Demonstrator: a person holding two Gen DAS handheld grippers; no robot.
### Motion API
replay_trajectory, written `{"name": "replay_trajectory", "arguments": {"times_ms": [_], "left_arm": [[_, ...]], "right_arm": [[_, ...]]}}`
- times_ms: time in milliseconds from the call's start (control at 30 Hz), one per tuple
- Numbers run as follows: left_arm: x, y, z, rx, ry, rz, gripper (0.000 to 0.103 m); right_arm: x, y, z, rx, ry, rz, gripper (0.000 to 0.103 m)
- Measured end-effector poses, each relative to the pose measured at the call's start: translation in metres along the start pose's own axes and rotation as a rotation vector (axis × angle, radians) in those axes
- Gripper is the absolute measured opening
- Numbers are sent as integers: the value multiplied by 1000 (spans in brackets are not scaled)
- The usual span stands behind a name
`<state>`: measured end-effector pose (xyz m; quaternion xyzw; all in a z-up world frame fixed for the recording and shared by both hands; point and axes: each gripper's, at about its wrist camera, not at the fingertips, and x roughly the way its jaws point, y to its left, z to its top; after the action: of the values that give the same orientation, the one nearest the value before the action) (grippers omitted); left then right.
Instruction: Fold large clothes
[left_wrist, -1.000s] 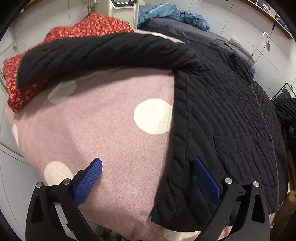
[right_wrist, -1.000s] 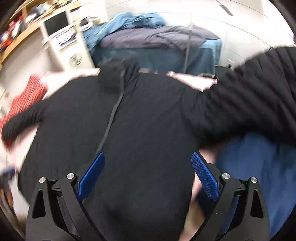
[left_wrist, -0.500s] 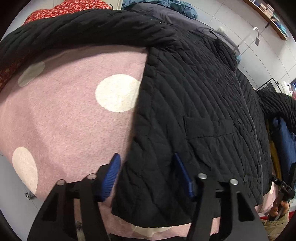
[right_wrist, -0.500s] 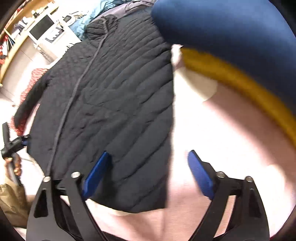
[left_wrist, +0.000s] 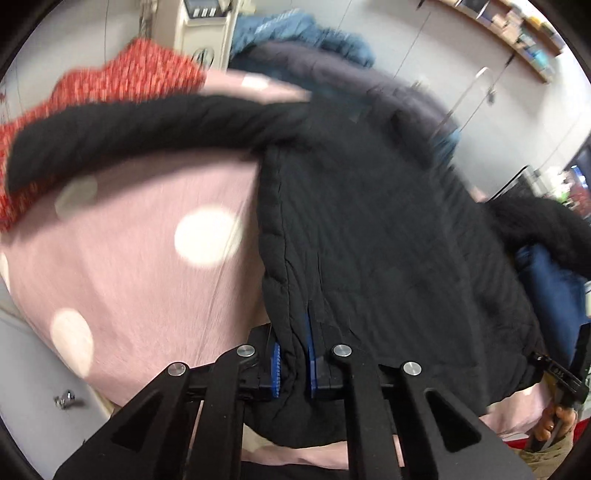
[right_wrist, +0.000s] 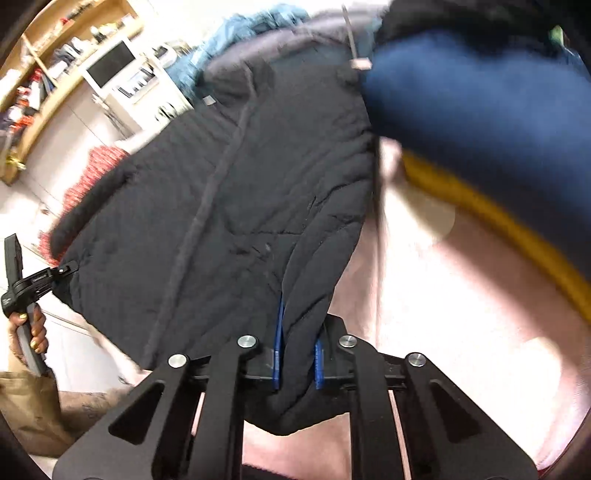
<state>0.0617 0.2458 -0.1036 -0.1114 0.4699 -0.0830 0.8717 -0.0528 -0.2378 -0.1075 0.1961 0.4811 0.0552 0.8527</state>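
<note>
A black quilted jacket (left_wrist: 388, 229) lies front up on a pink polka-dot sheet (left_wrist: 140, 243). One sleeve (left_wrist: 140, 125) stretches out to the left. My left gripper (left_wrist: 293, 363) is shut on the jacket's bottom hem at its left corner. My right gripper (right_wrist: 298, 363) is shut on the hem at the jacket's (right_wrist: 229, 206) other bottom corner. The hem is bunched between the blue pads (right_wrist: 318, 363). The left gripper also shows at the left edge of the right wrist view (right_wrist: 26, 284), and the right gripper at the right edge of the left wrist view (left_wrist: 565, 376).
A red patterned garment (left_wrist: 110, 85) lies at the sheet's far left. A dark blue garment with a yellow one under it (right_wrist: 480, 122) lies right of the jacket. A grey and blue pile (left_wrist: 314, 48) sits behind. A white machine (right_wrist: 122, 74) stands by the wall.
Both grippers have closed on the jacket's bottom hem, one at each corner. Both views have pulled back and are blurred, and the hem is now lifted a little.
</note>
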Motion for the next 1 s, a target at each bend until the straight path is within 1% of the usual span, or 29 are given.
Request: {"name": "replay_trajectory", "arguments": {"times_ms": [67, 133, 200, 267, 333, 433, 467, 500, 567, 600, 633, 667, 700, 767, 800, 833, 867, 900, 933, 1000], "left_arm": [[-23, -6, 8, 11, -37, -28, 10], [-43, -12, 12, 39, -51, -15, 10], [-63, -16, 9, 77, -61, -8, 10], [-75, -16, 4, 107, -43, 1, 10], [-74, -11, -5, 127, 16, 21, 10], [-50, 1, -22, 143, 133, 57, 11], [-31, 9, -30, 126, 188, 74, 13], [-19, 17, -33, 107, 223, 86, 14], [11, 31, -46, 68, 307, 130, 17], [24, 36, -54, 52, 329, 155, 20], [31, 38, -58, 47, 330, 171, 26], [34, 40, -58, 43, 322, 183, 33], [36, 42, -59, 41, 310, 196, 37], [35, 45, -58, 55, 302, 245, 68], [32, 49, -56, 57, 295, 272, 73], [27, 54, -53, 45, 286, 279, 76], [21, 57, -52, 30, 278, 279, 76], [13, 65, -45, -4, 259, 279, 76], [7, 70, -41, -26, 243, 283, 76], [-13, 79, -26, -82, 166, 347, 76]], "right_arm": [[-23, 10, 7, -2, -33, 47, 10], [-43, 25, 10, -30, -50, 67, 10], [-62, 39, 7, -62, -54, 92, 10], [-75, 46, 1, -97, -53, 94, 10], [-81, 49, -7, -117, -33, 82, 10], [-77, 40, -29, -115, 38, 52, 10], [-75, 37, -32, -109, 55, 49, 10], [-65, 33, -41, -100, 89, 37, 10], [-45, 28, -52, -102, 130, -14, 10], [-40, 25, -55, -102, 139, -35, 10], [-29, 24, -59, -111, 154, -73, 11], [-23, 23, -59, -116, 166, -90, 11], [-15, 20, -60, -110, 182, -112, 13], [-5, 14, -61, -98, 205, -136, 21], [-1, 11, -60, -92, 219, -150, 30], [2, 7, -60, -83, 228, -168, 35], [1, 5, -58, -76, 226, -168, 37], [-3, 3, -56, -75, 216, -166, 41], [-7, 3, -52, -81, 204, -173, 51], [-17, 3, -45, -109, 161, -213, 62]]}}
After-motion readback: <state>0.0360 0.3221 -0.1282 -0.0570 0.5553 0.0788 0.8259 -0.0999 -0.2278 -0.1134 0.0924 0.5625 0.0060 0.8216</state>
